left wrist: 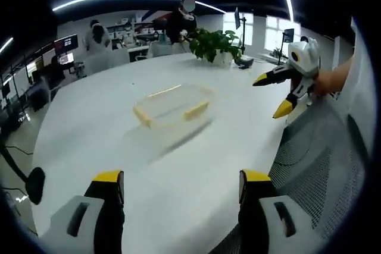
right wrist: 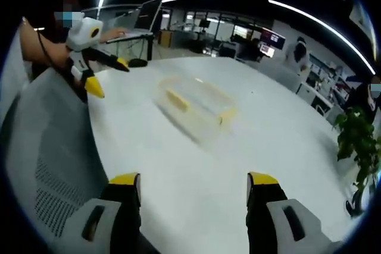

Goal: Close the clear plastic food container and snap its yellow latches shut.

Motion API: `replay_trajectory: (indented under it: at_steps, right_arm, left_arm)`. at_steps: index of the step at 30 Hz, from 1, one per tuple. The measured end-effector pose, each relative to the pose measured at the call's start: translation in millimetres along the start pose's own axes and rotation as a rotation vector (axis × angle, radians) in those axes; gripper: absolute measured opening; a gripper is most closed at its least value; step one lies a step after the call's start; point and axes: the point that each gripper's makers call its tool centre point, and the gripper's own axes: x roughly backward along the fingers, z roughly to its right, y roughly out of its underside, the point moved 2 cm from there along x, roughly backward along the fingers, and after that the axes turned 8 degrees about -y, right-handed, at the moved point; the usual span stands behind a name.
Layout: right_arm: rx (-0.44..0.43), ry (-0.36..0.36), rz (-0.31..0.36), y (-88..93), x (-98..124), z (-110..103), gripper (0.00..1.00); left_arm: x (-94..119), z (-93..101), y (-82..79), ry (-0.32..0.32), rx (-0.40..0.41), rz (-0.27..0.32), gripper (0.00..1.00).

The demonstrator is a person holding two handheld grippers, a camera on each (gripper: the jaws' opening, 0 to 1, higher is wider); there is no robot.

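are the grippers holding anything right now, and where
Nothing is held. The left gripper and right gripper are both open, short of the clear container on the white table.

No legible text, labels or numbers anywhere.

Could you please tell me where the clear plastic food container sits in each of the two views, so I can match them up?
Left gripper view: the clear plastic food container lies on the white table, slightly above centre, ahead of the open jaws.
Right gripper view: the container is above centre, slightly left, on the same table.
Shared landmark: the potted plant, beyond the container in the left gripper view, at the right edge in the right gripper view.
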Motion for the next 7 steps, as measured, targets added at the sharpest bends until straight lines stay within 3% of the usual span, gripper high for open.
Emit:
replay_trajectory:
  at_steps: [7]
  right_arm:
    - [0.004,0.0,-0.004,0.6,-0.1,-0.2,0.72]
  left_arm:
    - [0.0,-0.3,-0.3,-0.003,-0.004,0.001,0.79]
